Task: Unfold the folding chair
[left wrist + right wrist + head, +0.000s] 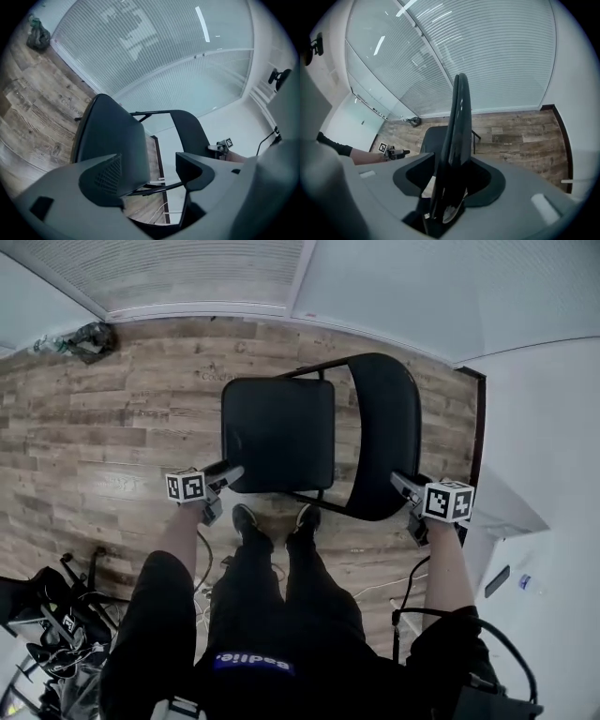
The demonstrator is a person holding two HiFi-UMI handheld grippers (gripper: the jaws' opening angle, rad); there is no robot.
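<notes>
Head view shows the folding chair (314, 418) seemingly unfolded, left gripper (228, 474) jaws wide by the seat (272, 442), right gripper (401, 482) jaws slack around the backrest (386, 432), so both should withdraw.

The flat black chair seat (278, 432) looks matt and smooth, like padded vinyl. The curved black backrest (458, 117) is glossy hard plastic that catches reflections. The thin black frame tube (312, 367) is painted metal. The brown plank floor (112, 427) shows weathered, matt wood grain. The ribbed pale wall panel (178, 47) looks frosted.

chair (281, 432) noted black | floor (112, 427) seen brown-grey, wood-grained planks | blinds (497, 56) recorded pale, finely striped
</notes>
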